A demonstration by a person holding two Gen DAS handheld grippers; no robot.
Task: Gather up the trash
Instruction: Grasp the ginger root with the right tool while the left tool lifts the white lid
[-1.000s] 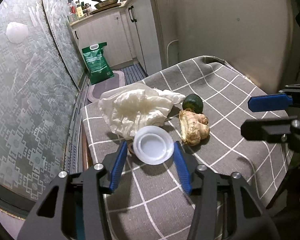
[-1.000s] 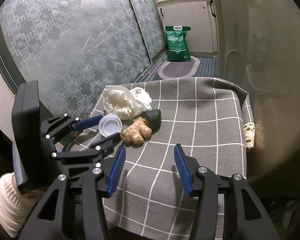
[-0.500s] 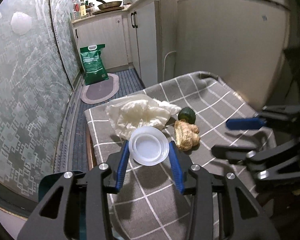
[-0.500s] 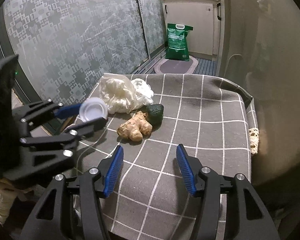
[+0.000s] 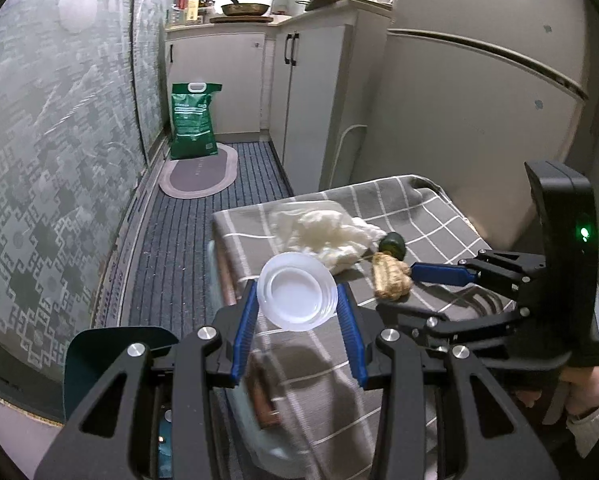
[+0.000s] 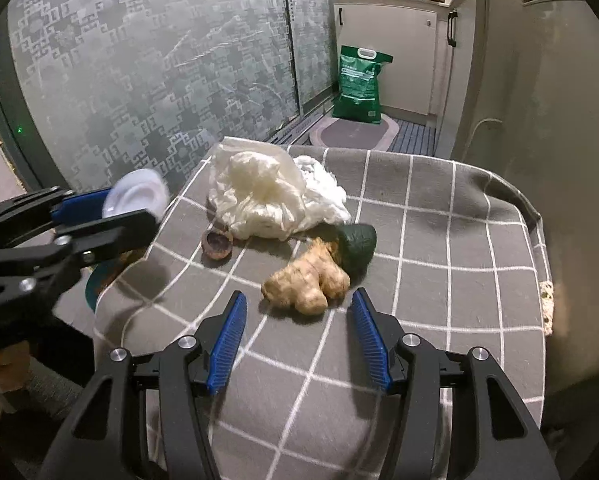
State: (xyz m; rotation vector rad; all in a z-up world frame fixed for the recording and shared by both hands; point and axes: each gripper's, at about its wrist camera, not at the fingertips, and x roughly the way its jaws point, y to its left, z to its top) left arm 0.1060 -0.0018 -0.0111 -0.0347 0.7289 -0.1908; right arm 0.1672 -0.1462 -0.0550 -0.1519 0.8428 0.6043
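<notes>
My left gripper [image 5: 297, 312] is shut on a white plastic lid [image 5: 296, 299] and holds it in the air at the table's left edge; the lid also shows in the right wrist view [image 6: 136, 194]. My right gripper [image 6: 297, 332] is open and empty, just in front of a ginger root [image 6: 307, 278]. Behind the ginger lie a dark green avocado piece [image 6: 357, 245], a crumpled white plastic bag [image 6: 267, 194] and a brown nut shell [image 6: 217, 243], all on the grey checked tablecloth [image 6: 439, 248].
A teal bin [image 5: 99, 364] stands on the floor below my left gripper, beside the table's left edge. A frosted glass door [image 5: 51, 140] runs along the left. A green sack [image 5: 191, 122] and an oval mat [image 5: 199, 176] lie on the far floor.
My left gripper has lifted the lid and pulled back left, off the table towards the bin. My right gripper has moved forward, closer to the ginger root.
</notes>
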